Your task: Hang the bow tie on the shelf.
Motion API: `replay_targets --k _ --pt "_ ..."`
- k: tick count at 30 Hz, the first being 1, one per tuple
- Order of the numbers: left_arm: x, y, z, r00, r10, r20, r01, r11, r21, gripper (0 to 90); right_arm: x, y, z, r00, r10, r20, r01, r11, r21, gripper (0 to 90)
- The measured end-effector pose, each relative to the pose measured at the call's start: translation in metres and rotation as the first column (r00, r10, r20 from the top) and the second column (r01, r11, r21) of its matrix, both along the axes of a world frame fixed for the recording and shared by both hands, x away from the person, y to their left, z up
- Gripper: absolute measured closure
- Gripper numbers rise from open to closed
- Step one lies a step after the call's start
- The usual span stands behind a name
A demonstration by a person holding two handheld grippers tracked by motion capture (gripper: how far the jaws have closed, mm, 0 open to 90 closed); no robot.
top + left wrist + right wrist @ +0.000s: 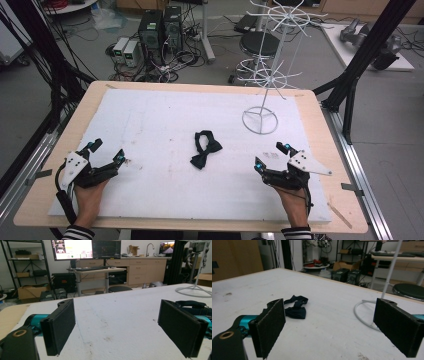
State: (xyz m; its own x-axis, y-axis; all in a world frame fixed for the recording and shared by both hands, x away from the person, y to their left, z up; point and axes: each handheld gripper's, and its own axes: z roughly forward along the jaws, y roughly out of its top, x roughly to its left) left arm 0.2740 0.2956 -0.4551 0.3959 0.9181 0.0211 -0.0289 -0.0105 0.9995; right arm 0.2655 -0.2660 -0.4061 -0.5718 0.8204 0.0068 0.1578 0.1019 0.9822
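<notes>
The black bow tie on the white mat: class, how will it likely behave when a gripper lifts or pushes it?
The bow tie looks like soft fabric with a loose, curled strap, so it will probably droop and dangle when lifted. It lies flat and thin, so it seems light and apt to slide or bunch on the white mat rather than roll.

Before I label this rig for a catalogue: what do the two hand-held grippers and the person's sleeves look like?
The left gripper and the right gripper are black, each with teal accents, flat black textured pads, a pale three-cornered top plate and a black trailing cable. The sleeves are striped black and white.
</notes>
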Motion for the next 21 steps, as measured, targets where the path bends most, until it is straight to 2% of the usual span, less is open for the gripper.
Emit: replay_targets --k 6,11,13,14,16,17,21 --pt "0.0 0.0 0.0 1.0 0.001 -0.001 -0.001 1.0 0.001 14.9 0.008 0.01 0.016 0.9985 0.041 -0.036 -0.042 0.9989 -0.021 9.9" --pt "0.0 0.0 0.0 1.0 0.001 -0.002 -0.001 1.0 0.002 14.9 0.018 0.023 0.03 0.9942 0.084 -0.068 -0.088 0.9945 -0.058 9.9" --pt "0.0 0.0 0.0 1.0 0.001 -0.002 -0.001 1.0 0.001 14.9 0.023 0.03 0.035 0.9911 0.101 -0.087 -0.106 0.9922 -0.065 9.9" --pt "0.0 0.0 0.0 1.0 0.001 -0.003 -0.001 1.0 0.002 14.9 0.026 0.035 0.038 0.9865 0.12 -0.111 -0.127 0.9902 -0.057 9.9" --pt "0.001 0.0 0.0 1.0 0.0 -0.006 0.0 1.0 -0.001 14.9 0.028 0.038 0.039 0.9848 0.129 -0.116 -0.137 0.9886 -0.064 9.9" --pt "0.001 0.0 0.0 1.0 0.0 -0.005 0.0 1.0 -0.002 14.9 0.033 0.044 0.042 0.9808 0.142 -0.133 -0.155 0.984 -0.088 9.9" --pt "0.001 0.0 0.0 1.0 0.0 -0.006 0.0 1.0 -0.001 14.9 0.038 0.052 0.045 0.9767 0.154 -0.149 -0.171 0.9789 -0.112 9.9"
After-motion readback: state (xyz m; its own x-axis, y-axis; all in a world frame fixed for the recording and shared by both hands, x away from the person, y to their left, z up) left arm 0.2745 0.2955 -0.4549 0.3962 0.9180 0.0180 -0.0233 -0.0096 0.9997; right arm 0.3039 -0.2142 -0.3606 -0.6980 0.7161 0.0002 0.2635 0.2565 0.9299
